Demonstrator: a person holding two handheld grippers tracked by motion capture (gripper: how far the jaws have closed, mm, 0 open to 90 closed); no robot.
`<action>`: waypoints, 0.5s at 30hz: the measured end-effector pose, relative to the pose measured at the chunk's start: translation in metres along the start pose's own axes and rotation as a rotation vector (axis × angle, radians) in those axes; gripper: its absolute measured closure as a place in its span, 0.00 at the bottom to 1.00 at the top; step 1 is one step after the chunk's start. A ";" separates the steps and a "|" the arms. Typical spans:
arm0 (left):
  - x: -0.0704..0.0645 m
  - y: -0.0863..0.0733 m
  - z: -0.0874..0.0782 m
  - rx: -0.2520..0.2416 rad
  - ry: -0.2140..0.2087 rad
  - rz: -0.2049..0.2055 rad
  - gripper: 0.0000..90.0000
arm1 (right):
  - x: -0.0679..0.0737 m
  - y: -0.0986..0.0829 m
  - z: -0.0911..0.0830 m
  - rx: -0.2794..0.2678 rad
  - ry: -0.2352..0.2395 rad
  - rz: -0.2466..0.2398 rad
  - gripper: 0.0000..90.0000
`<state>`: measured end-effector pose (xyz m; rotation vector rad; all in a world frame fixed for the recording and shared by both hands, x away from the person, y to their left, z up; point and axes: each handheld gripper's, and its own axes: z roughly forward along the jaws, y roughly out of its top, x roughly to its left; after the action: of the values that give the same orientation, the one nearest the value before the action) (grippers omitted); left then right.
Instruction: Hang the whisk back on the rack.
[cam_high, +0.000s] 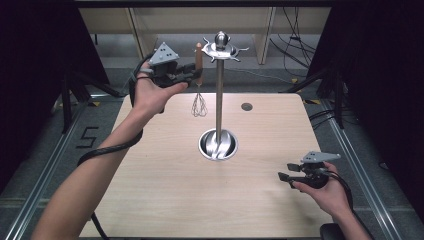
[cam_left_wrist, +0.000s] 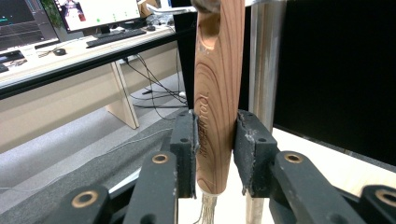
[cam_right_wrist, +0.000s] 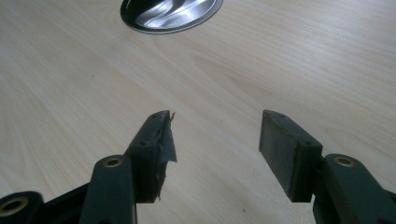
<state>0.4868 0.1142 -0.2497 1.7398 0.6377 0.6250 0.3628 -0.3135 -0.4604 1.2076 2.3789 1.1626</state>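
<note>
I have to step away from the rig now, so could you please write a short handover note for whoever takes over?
Left gripper: raised beside the top of the stand, shut on the whisk by its wooden handle; wire head hangs clear above the table.
Right gripper: open, empty, low over the table's near right corner.
Utensil stand: upright at the table's middle, hook ring on top.
Done: whisk gripped at hook height.
Cannot tell: whether it hangs on a hook.
Left, probably: hang it, release.

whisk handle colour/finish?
Reddish-brown wood with visible grain on the wire whisk's wooden handle, clearest in the left gripper view.
</note>
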 end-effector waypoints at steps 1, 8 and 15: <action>0.000 -0.001 0.000 0.002 0.000 -0.002 0.78 | 0.000 0.000 0.000 0.000 0.000 0.000 0.49; -0.001 -0.005 0.001 -0.002 0.002 -0.013 0.77 | 0.000 0.000 0.000 -0.001 0.000 -0.001 0.49; -0.001 -0.008 -0.008 -0.037 0.000 -0.025 0.74 | 0.000 0.000 -0.001 0.006 -0.002 -0.001 0.49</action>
<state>0.4802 0.1211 -0.2558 1.6951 0.6429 0.6154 0.3625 -0.3139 -0.4600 1.2088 2.3828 1.1545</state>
